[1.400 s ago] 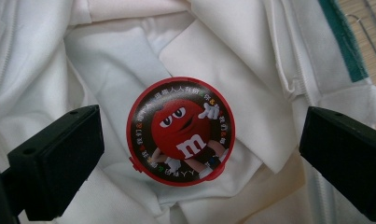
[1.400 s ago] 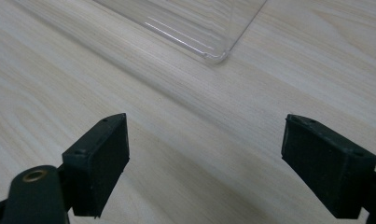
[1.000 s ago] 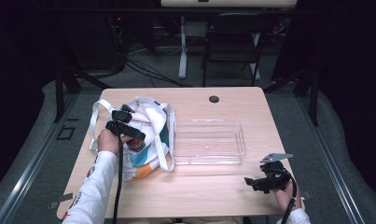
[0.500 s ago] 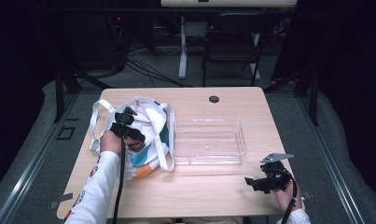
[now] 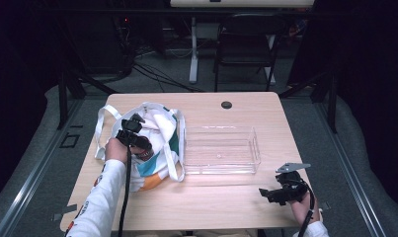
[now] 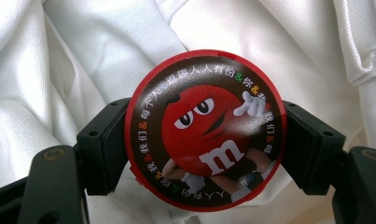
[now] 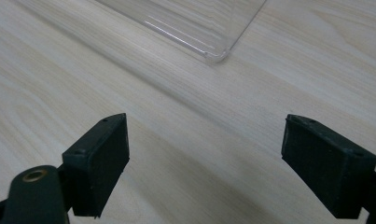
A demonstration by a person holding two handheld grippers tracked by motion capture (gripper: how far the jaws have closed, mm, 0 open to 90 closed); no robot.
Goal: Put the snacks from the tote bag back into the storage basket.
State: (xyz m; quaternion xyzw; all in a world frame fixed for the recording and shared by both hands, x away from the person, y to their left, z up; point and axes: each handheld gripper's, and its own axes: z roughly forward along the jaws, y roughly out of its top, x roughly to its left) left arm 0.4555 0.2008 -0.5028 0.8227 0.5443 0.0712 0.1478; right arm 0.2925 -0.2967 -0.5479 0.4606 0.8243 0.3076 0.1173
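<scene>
My left gripper point(image 6: 206, 140) is shut on a round red candy tin point(image 6: 205, 129) with a red cartoon figure on its lid, held between both jaws over white cloth. From above, the left gripper point(image 5: 137, 139) hovers over a white tote bag point(image 5: 159, 129) with teal and orange print on the table's left side; the tin point(image 5: 146, 153) peeks out red below it. A clear plastic tray point(image 5: 221, 149) stands in the middle of the table. My right gripper point(image 5: 270, 193) rests open near the front right edge, its jaws wide apart over bare wood, pointing toward the tray's corner point(image 7: 213, 57).
The light wooden table point(image 5: 206, 207) has a small dark round cap point(image 5: 226, 104) near its far edge. Bag straps point(image 5: 101, 129) trail toward the left edge. A chair point(image 5: 246, 44) and cables stand on the floor beyond the table.
My left gripper has drawn back toward the near side of the bag and lifted a little with the tin. The right gripper has stayed put.
</scene>
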